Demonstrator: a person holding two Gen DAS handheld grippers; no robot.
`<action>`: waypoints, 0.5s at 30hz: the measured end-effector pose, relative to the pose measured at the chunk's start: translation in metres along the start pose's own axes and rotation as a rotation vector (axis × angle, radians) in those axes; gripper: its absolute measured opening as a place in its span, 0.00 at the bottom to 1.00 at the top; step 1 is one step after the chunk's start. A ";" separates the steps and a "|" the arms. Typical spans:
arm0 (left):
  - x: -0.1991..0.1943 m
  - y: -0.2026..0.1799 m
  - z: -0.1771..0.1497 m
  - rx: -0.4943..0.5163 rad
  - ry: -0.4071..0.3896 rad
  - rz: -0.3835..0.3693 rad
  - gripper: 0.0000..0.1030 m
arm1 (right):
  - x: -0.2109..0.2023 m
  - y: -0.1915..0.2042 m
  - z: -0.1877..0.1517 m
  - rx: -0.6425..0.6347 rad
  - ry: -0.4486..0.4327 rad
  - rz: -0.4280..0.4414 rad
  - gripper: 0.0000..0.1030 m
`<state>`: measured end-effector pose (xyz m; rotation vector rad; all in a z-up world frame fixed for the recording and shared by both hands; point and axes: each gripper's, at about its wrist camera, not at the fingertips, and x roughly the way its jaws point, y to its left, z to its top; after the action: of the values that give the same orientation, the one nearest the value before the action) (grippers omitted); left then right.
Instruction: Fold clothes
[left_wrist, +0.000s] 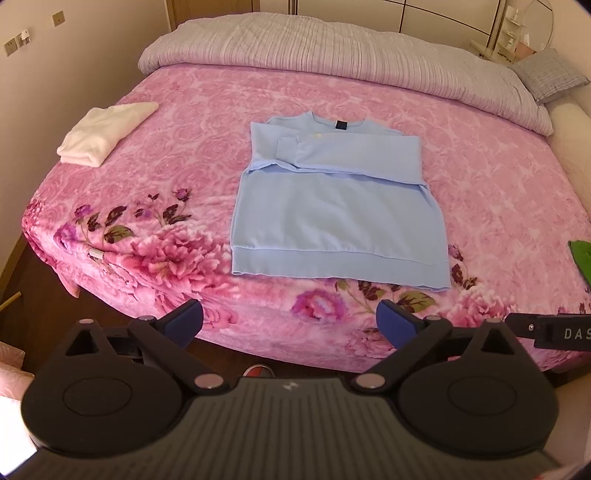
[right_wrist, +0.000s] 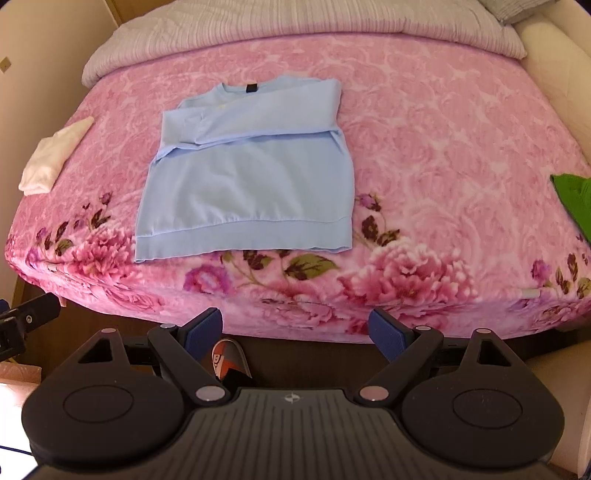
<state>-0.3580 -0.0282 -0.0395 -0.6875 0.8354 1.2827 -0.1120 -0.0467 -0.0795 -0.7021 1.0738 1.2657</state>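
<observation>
A light blue sweatshirt (left_wrist: 336, 206) (right_wrist: 247, 177) lies flat on the pink floral bed blanket (left_wrist: 155, 177) (right_wrist: 443, 155), hem toward me, with both sleeves folded across the chest. My left gripper (left_wrist: 290, 321) hangs open off the bed's near edge, below the hem, holding nothing. My right gripper (right_wrist: 295, 330) is open too, held off the near edge and below the hem's right side, with nothing between its blue pads (right_wrist: 388, 334).
A folded white garment (left_wrist: 107, 133) (right_wrist: 51, 162) rests at the bed's left. A green garment (left_wrist: 581, 258) (right_wrist: 574, 199) lies at the right edge. A grey duvet (left_wrist: 332, 48) and pillow (left_wrist: 550, 74) fill the far end. A slipper (right_wrist: 227, 356) sits on the dark floor.
</observation>
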 end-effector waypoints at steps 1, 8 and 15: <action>-0.001 0.001 0.000 0.002 -0.004 0.002 0.97 | 0.000 0.000 -0.001 0.001 0.004 0.001 0.86; -0.006 0.005 0.000 0.008 -0.019 0.001 0.99 | -0.004 0.005 -0.003 -0.006 -0.002 0.003 0.86; -0.002 0.014 -0.011 -0.004 0.005 -0.018 0.99 | -0.001 0.012 -0.011 -0.023 0.010 0.002 0.86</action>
<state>-0.3733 -0.0357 -0.0438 -0.7000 0.8290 1.2670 -0.1258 -0.0539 -0.0814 -0.7257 1.0699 1.2797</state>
